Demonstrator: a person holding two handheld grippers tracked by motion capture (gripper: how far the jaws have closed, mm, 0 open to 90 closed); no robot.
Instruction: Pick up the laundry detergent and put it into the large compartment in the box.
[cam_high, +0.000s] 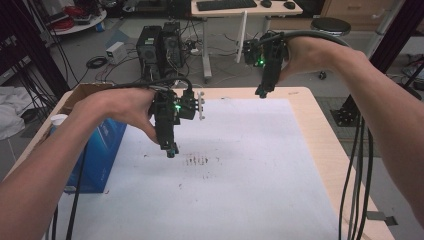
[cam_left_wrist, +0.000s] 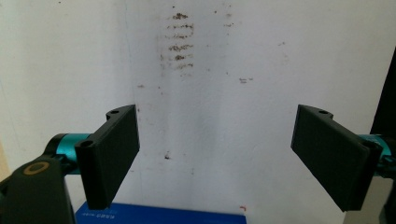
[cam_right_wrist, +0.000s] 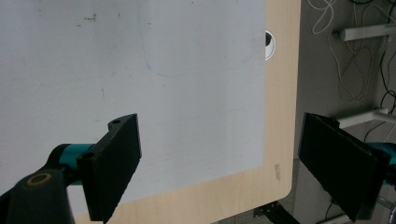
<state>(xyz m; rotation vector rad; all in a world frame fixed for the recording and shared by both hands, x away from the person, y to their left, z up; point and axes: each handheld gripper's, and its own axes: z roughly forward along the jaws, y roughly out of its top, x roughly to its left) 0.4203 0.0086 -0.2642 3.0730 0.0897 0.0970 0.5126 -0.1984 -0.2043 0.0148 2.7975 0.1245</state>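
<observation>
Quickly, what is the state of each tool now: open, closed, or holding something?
Left tool: open, holding nothing, above the white mat.
Right tool: open, holding nothing.

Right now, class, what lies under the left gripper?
Under the left gripper, jaws open, lies the white sheet with brown smudges. The blue box edges in nearby. The sheet hides the table beneath.

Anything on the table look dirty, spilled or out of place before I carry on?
Yes: the white mat has a patch of brown smudges in short rows near its middle, just right of the left gripper, plus scattered specks. Nothing looks spilled or tipped.
</observation>
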